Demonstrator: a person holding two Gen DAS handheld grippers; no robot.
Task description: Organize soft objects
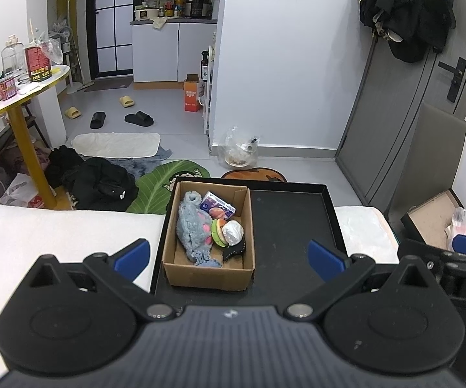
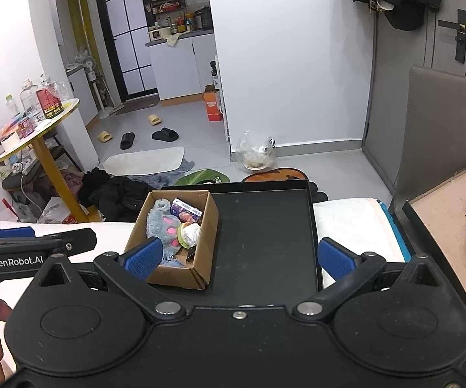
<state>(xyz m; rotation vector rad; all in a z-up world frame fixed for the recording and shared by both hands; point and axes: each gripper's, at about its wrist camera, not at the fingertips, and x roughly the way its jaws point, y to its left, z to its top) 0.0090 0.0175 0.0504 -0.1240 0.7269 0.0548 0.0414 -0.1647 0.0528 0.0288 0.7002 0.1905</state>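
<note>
At the far left of the left wrist view, a round yellow-legged bench (image 1: 23, 90) is carrying bottles and boxes, with dark clothes (image 1: 94, 181) lying on the floor beside it. The left tongs (image 1: 229, 260) are hanging wide apart at lower centre, gripping nothing. Between their blue pads a cardboard box (image 1: 208, 271) is sitting in the left half of a black tray (image 1: 291, 226) on the white bed (image 1: 55, 242); it is holding a grey-blue plush toy (image 1: 192, 226), a purple packet (image 1: 217, 208) and a small burger-shaped toy (image 1: 218, 231). In the right wrist view, the right tongs (image 2: 239, 257) are spread apart over the tray's bare right half, gripping nothing.
</note>
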